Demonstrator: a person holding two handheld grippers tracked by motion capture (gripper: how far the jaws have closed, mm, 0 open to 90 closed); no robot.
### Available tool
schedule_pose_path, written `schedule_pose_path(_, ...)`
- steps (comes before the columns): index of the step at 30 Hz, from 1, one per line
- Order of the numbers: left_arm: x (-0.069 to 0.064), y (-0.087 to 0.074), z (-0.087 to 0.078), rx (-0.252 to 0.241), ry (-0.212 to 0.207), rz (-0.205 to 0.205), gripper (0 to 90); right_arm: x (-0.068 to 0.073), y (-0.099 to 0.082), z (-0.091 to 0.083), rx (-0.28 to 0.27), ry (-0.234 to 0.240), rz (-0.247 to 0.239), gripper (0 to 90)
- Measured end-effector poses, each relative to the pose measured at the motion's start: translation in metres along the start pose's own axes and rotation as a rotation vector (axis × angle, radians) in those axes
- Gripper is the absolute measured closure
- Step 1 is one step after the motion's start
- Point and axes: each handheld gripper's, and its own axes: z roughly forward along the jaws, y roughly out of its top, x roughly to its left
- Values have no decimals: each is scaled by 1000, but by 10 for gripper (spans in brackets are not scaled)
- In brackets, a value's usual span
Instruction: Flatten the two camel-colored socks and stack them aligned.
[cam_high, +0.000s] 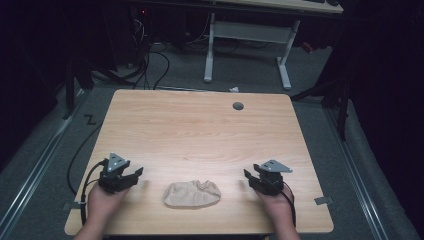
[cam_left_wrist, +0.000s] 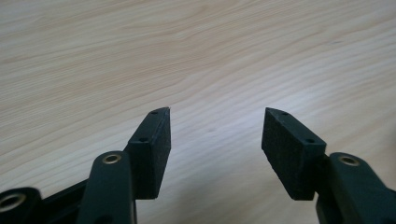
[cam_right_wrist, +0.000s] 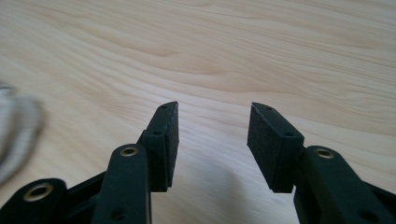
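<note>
A crumpled beige cloth (cam_high: 192, 194) lies on the wooden table (cam_high: 200, 135) near its front edge, midway between my two grippers. My left gripper (cam_high: 135, 175) rests to the cloth's left, apart from it, held in a hand. In the left gripper view its jaws (cam_left_wrist: 215, 122) stand wide apart over bare wood with nothing between them. My right gripper (cam_high: 248, 177) sits to the cloth's right, also apart from it. The right gripper (cam_right_wrist: 214, 116) is open and empty too, and the cloth (cam_right_wrist: 16, 130) shows blurred at the left edge of its view.
A round grey cable hole (cam_high: 238, 106) sits near the table's far edge. Behind the table stands a white-legged desk (cam_high: 247, 35), with cables (cam_high: 150, 65) on the grey floor. Metal rails (cam_high: 40, 160) run along both sides of the table.
</note>
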Motion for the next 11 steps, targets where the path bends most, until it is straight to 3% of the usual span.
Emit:
schedule_pose_path(4, 13, -4, -4, -1, -14, -67, 421, -24, -4, -6, -1, -47, 68, 526)
schedule_pose_path(6, 11, -3, -7, -4, -8, -57, 420, -26, -5, -7, -2, -55, 76, 527)
schedule_pose_path(8, 5, -3, -11, -5, 1, -19, 420, -31, -7, -7, 0, -64, 82, 527)
schedule_pose_path(11, 2, -4, -12, -6, 2, -9, 420, -30, -7, -6, 2, -65, 81, 528)
